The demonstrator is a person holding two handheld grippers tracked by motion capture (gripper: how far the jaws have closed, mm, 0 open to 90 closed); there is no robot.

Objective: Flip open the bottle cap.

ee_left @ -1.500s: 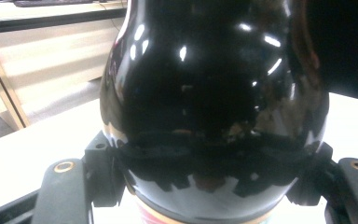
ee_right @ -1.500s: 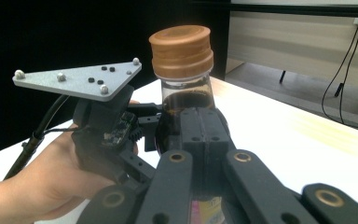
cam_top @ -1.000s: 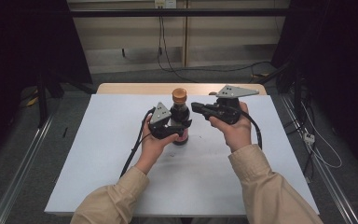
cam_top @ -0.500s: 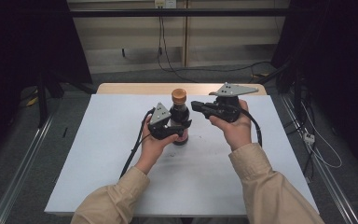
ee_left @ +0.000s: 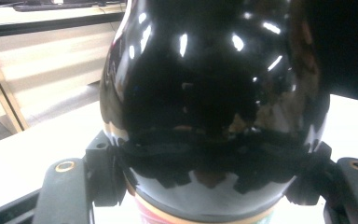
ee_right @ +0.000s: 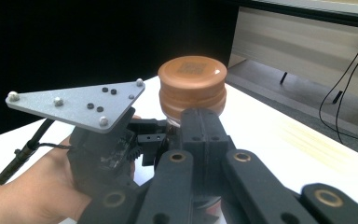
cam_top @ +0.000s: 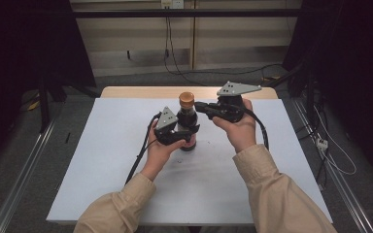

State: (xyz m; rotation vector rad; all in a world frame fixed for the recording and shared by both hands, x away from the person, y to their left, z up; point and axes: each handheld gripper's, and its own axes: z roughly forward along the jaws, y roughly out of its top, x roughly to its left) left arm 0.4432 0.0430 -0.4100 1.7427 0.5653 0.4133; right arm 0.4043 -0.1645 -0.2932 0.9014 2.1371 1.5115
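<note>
A dark glossy bottle with a brown cap stands upright on the white table. My left gripper is shut on the bottle's lower body, and in the left gripper view the black bottle sits between both jaws of the left gripper. My right gripper comes in from the right at neck height with its jaws pressed together. In the right gripper view the right gripper has its tip just under the cap; I cannot tell if it touches the neck.
The person's hand and the left gripper's grey plate sit close to the left of the bottle. Cables trail from both grippers across the table. A wooden strip runs along the table's far edge, with dark floor beyond.
The right gripper has crept slightly left toward the bottle's neck. The left gripper and the bottle have stayed put.
</note>
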